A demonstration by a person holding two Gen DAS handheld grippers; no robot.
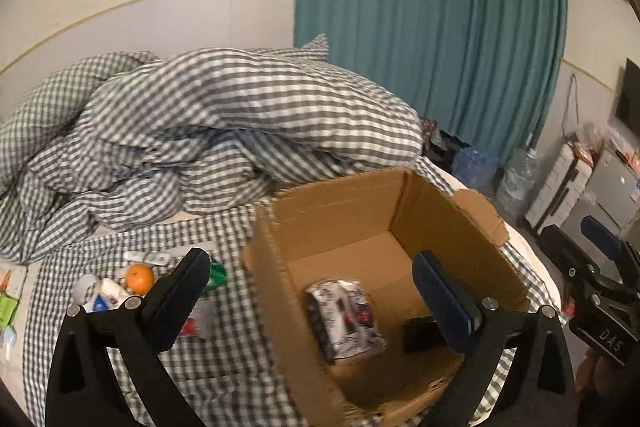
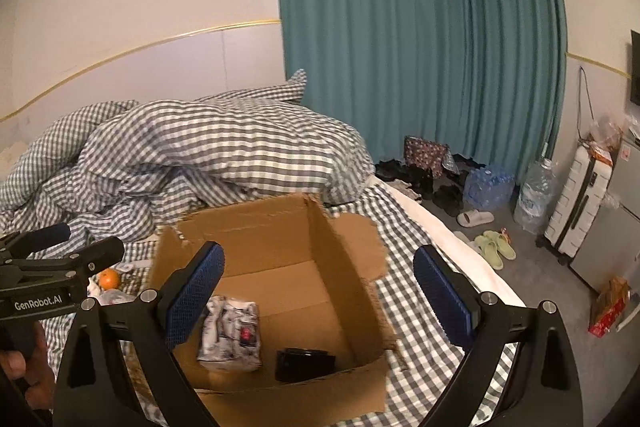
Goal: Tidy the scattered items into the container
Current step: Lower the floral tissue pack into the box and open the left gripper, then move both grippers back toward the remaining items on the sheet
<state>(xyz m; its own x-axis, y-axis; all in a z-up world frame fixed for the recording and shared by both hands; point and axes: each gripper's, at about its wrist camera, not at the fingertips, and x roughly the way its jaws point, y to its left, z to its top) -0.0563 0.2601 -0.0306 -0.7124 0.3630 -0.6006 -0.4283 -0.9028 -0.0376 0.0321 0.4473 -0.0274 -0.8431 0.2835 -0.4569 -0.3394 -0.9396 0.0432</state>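
1. Presently both grippers hang over the open brown cardboard box (image 1: 340, 223) that stands on the checked bed sheet (image 1: 224, 359) near the bed's right edge. The left gripper (image 1: 316, 291) is spread wide with nothing between its pads, and the right gripper (image 2: 320, 291) is spread just as wide and empty.
2. Inside the box lie 2 things: 1 white crinkled packet with a grey and red print (image 1: 346, 319) and 1 small black box-shaped item (image 1: 424, 335) beside it, towards the near right corner.
3. Still out on the sheet, left of the box, I count 1 orange fruit (image 1: 139, 278), 1 green wrapper (image 1: 216, 273), 1 flat white strip-shaped item (image 1: 146, 259) and a white and blue clump (image 1: 102, 297) too blurred to count apart. More bits sit at the bed's left edge.
4. Risks, as I judge them:
   - The fruit is round and may roll on the soft sheet if nudged.
   - A reach leftward could clip the box's torn rim and shove it towards the bed's right edge.
   - The bunched checked duvet (image 1: 208, 123) could slump over small items.
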